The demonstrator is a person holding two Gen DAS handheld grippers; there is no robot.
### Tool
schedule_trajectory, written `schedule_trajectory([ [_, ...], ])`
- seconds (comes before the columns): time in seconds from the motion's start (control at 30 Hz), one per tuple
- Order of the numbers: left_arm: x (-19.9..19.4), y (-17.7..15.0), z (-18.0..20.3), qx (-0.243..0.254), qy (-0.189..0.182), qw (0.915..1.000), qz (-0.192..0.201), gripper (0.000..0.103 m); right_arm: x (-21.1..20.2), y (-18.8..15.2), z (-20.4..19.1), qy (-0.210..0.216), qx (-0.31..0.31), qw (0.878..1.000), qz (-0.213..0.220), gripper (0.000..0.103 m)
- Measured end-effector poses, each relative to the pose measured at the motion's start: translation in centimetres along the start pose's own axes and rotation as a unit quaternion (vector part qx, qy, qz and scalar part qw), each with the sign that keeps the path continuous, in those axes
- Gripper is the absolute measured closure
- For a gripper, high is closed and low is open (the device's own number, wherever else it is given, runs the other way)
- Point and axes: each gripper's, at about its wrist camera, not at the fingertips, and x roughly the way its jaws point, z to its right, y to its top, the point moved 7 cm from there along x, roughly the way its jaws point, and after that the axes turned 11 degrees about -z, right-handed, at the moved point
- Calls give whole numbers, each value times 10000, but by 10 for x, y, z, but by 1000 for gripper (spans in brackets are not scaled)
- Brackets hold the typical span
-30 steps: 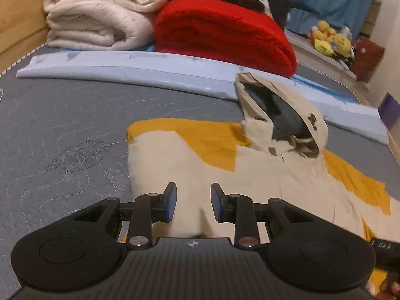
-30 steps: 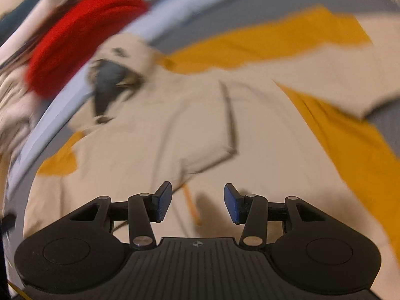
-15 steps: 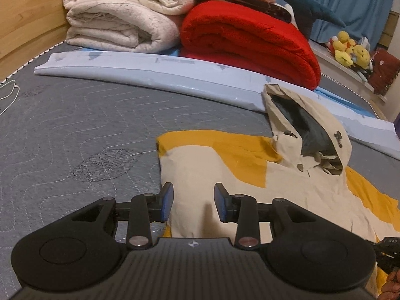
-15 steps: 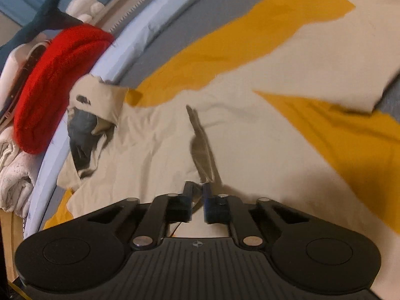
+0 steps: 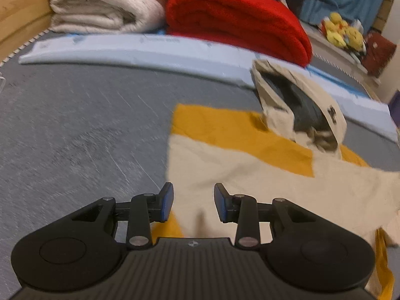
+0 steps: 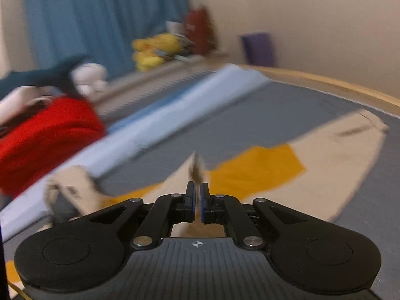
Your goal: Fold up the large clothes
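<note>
Right wrist view: right gripper (image 6: 197, 205) pinches a jacket (image 6: 332, 165) fold at frame centre. Left gripper (image 5: 192, 203) stands spread, empty. Lift evenly, avoiding bunching.

Bedroom in a home. Work surface is a bed: grey quilted mattress (image 5: 75, 130) in a wooden bed frame (image 6: 332, 85). Along the far edge of the mattress: folded cream blanket (image 5: 105, 2) and red blanket (image 5: 235, 17) side by side, pale blue folded sheet (image 5: 140, 50) lying in front of them. Blue curtain (image 6: 105, 22) behind. Yellow plush toys (image 5: 342, 32) on a ledge past the far right corner. Plain beige wall (image 6: 312, 20). Warm indoor lighting.
</note>
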Motion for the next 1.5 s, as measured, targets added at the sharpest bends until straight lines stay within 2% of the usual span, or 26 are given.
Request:
schedule_trajectory([
  [0.1, 15, -10, 6, 139, -89, 9995, -263, 63, 6, 3, 9, -1, 89, 9999, -82, 97],
  [0.2, 34, -23, 5, 5, -227, 9980, -586, 63, 18, -3, 1, 397, 93, 9982, -450, 87],
  [0.27, 53, -37, -2, 14, 22, 9948, -1022, 64, 34, -13, -9, 726, 82, 9928, -951, 75],
  [0.33, 67, -49, -12, 47, 442, 9905, -1300, 63, 53, -27, -12, 957, 142, 9839, -1504, 72],
  [0.4, 68, -50, -16, -22, 509, 9899, -1320, 61, 67, -43, -13, 923, 248, 9763, -1940, 72],
  [0.53, 46, -37, 0, 51, 299, 9954, -909, 63, 82, -58, -8, 703, 357, 9714, -2238, 71],
  [0.57, 47, -38, 2, 118, 300, 9952, -920, 62, 84, -61, -7, 678, 349, 9702, -2301, 71],
  [0.67, 69, -55, -6, 101, 530, 9893, -1357, 62, 95, -74, 0, 397, 157, 9646, -2604, 70],
  [0.77, 62, -51, -4, 127, 587, 9903, -1256, 61, 93, -71, -3, 417, 229, 9649, -2583, 68],
  [0.83, 54, -47, -2, 215, 595, 9922, -1074, 61, 86, -64, -15, 542, 44, 9691, -2408, 68],
  [0.93, 72, -56, -16, -95, 601, 9885, -1387, 58, 84, -64, -19, 597, -131, 9710, -2313, 65],
  [1.0, 66, -52, -17, -128, 655, 9888, -1338, 57, 87, -67, -16, 555, -62, 9690, -2405, 65],
  [1.13, 43, -36, 3, 181, 648, 9938, -881, 58, 88, -65, -15, 522, -117, 9706, -2345, 65],
  [1.23, 58, -44, 5, 23, 514, 9910, -1237, 58, 96, -73, -5, 384, -105, 9675, -2497, 64],
  [1.3, 61, -45, 3, 18, 658, 9897, -1274, 58, 98, -75, 2, 350, 34, 9656, -2576, 64],
  [1.37, 47, -36, 10, 90, 705, 9919, -1054, 58, 93, -70, -1, 376, 25, 9676, -2497, 64],
  [1.5, 3, -20, 46, 454, 344, 9976, -403, 48, 67, -46, -12, 419, -451, 9803, -1876, 64],
])
